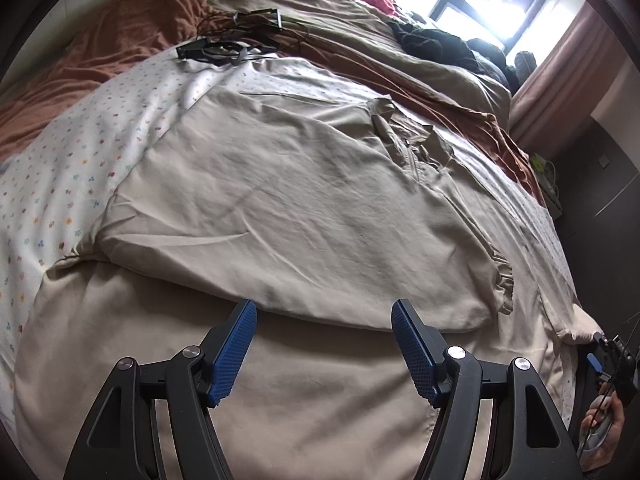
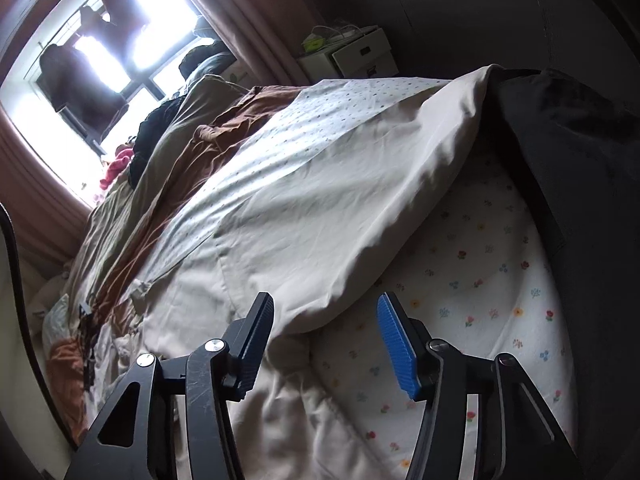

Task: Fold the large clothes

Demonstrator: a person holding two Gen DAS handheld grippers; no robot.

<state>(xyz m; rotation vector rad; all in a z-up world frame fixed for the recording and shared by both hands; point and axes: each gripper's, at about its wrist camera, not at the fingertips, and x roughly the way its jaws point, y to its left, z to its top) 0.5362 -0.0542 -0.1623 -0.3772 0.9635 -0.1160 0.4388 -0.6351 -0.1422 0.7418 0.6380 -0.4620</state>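
Observation:
A large beige garment (image 1: 280, 208) lies spread on the bed, one part folded over the rest, with a ruffled cuff (image 1: 502, 280) at its right and a collar (image 1: 400, 136) farther back. My left gripper (image 1: 324, 308) hovers open just above the near fold edge, nothing between its blue pads (image 1: 232, 352). In the right wrist view the same beige cloth (image 2: 320, 220) drapes over the bed's corner. My right gripper (image 2: 326, 300) stands open above its lower edge, where it meets the floral sheet (image 2: 480, 280), and holds nothing.
A floral sheet (image 1: 60, 184) lies under the garment, with a brown blanket (image 1: 120, 40) behind it. Black cables and devices (image 1: 224, 48) lie near the pillows. Dark clothes (image 1: 440, 40) are piled by the window. White boxes (image 2: 360, 56) stand beside the bed. A hand (image 1: 604, 420) shows at the right edge.

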